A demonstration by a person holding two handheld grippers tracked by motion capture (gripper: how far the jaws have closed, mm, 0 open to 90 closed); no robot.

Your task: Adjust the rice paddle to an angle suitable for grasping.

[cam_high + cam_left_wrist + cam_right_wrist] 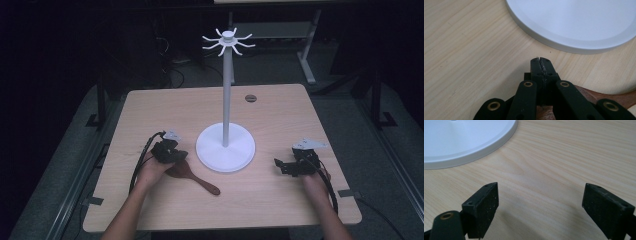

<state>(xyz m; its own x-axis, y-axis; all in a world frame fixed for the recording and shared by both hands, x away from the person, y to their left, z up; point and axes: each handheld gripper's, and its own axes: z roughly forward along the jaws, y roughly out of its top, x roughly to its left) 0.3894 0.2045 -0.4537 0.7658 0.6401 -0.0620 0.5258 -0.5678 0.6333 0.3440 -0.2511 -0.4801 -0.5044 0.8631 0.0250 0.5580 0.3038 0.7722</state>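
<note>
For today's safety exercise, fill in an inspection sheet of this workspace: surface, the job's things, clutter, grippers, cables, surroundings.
Surface: light wooden table, with a dark round hole near the far edge.
Job's things: white stand with round base, upright pole and hook arms on top; brown wooden spoon lying flat beside the base.
Clutter: nothing seen.
Grippers: left gripper over the spoon's wide end, jaws closed together with nothing between them; right gripper right of the base, jaws wide apart, empty.
Cables: black cable trails from the left gripper, another from the right.
Surroundings: dim room, grey floor.
</note>
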